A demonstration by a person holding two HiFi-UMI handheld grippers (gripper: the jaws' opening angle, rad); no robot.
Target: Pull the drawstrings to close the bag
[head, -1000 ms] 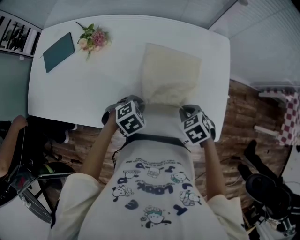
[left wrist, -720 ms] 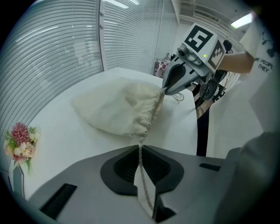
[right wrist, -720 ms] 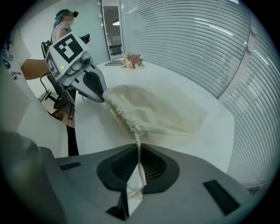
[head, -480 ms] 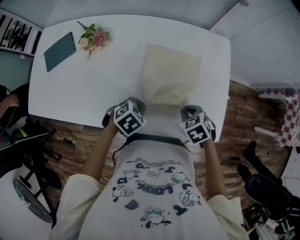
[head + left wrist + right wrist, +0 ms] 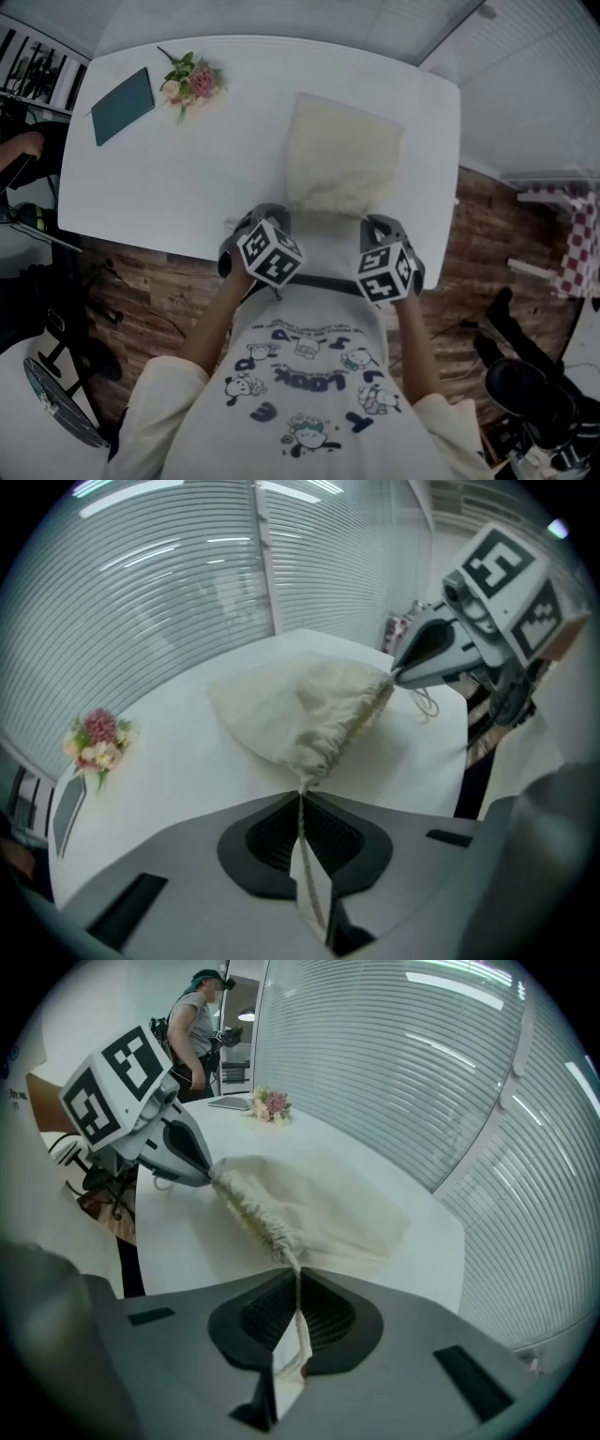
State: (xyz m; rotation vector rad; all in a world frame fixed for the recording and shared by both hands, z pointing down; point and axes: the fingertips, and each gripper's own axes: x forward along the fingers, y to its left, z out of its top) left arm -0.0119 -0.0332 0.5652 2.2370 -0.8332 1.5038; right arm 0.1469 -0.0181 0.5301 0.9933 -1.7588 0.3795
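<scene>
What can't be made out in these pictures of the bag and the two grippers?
Bag contents: hidden by its cloth, every view.
Bag mouth: gathered, but any remaining gap is too small to tell, gripper views.
Drawstrings ends: behind the shut fingers, both gripper views.
Left gripper and right gripper fingers: under their marker cubes, head view.
Teal book cover: too small, head view.

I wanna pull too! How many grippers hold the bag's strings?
2. Left gripper pinches a string at one end of the bag mouth; right gripper at the other end.
</scene>
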